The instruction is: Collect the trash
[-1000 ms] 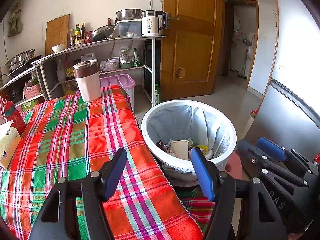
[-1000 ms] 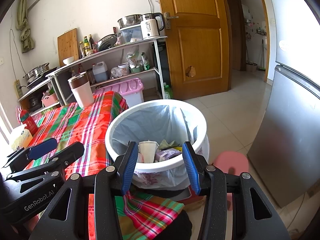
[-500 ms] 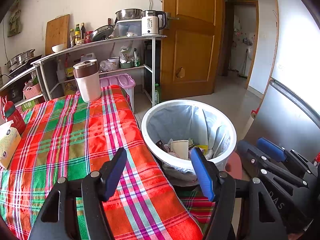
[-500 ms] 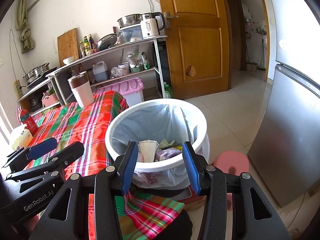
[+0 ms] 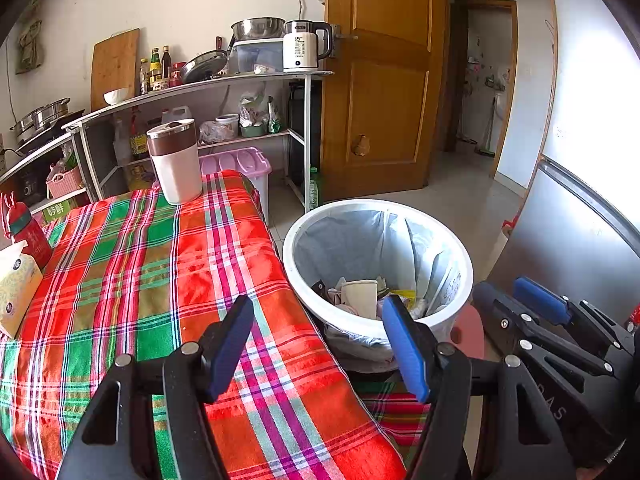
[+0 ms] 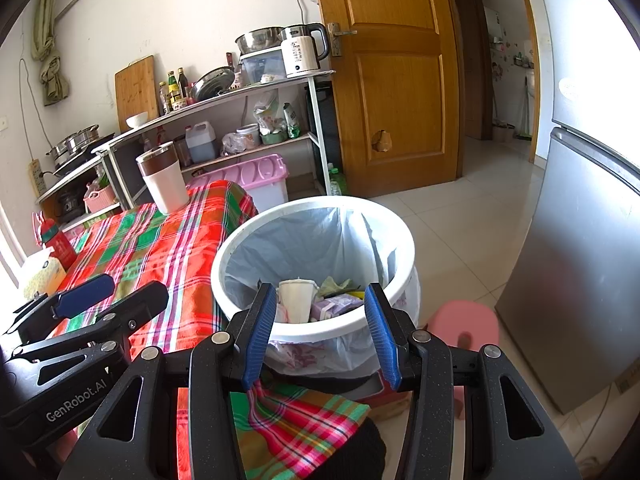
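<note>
Nothing has moved since the earlier frames: both tools, bin and table contents sit as they did. Item one, left gripper [image 5: 316, 344], black frame with blue pads, jaws parted and empty, poised over the red-green plaid tablecloth [image 5: 132, 264]. Item two, right gripper [image 6: 320, 328], same make, jaws parted more narrowly, empty, aimed at the bin's near rim. Item three, round white plastic trash bin with pale liner bag [image 6: 256, 236], standing on the floor just beside the table edge, at 1 o'clock in the left wrist view; contents include a white paper cup [image 6: 295, 300], a purple wrapper and crumpled scraps. Item four, brown-and-cream lidded tumbler [image 5: 175, 160] at 11 o'clock; yellow tissue box [image 5: 16, 288] and red bottle at 9 o'clock, none obviously trash. Judgement: collection looks largely done; doing it well means scanning the cloth for leftovers before stopping, and releasing any find above the liner's middle. Table's near-left portion is cut off; bin bottom is hidden behind the rim; pink stool partly masked.
</note>
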The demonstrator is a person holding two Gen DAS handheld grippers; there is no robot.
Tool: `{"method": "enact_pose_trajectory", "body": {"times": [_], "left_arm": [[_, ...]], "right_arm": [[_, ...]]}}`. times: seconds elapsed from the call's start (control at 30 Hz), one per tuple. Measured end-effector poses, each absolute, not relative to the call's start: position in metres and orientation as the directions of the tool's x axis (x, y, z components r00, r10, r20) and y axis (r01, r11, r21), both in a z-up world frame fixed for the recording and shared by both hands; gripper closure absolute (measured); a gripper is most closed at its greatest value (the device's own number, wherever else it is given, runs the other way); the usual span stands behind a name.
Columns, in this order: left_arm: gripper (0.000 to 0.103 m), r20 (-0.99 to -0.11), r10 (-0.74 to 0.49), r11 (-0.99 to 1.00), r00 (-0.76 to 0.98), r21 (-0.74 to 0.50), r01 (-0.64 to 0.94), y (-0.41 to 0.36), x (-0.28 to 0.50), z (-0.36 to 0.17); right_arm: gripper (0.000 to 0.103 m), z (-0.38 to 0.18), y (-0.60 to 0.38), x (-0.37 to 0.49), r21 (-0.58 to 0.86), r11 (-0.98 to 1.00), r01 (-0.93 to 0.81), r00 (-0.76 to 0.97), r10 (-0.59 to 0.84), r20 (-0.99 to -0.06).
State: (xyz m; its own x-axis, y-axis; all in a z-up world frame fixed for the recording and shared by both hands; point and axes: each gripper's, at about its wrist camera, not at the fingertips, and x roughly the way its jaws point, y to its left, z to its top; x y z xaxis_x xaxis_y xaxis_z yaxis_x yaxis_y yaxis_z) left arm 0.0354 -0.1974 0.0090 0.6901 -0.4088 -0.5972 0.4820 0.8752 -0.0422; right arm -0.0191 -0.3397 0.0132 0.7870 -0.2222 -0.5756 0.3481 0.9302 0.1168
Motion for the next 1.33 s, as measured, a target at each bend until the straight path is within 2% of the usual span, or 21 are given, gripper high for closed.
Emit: {"method": "enact_pose_trajectory", "body": {"times": [1.33], "left_arm": [[0.034, -0.601, -0.409, 0.875, 0.687, -0.044, 0.482, -0.1977, 0.0356, 0.0075]], "right_arm": [[0.056, 0.0113, -0.3370, -0.0195, 0.118, 0.930, 0.347, 0.785, -0.219, -0.580]]}}
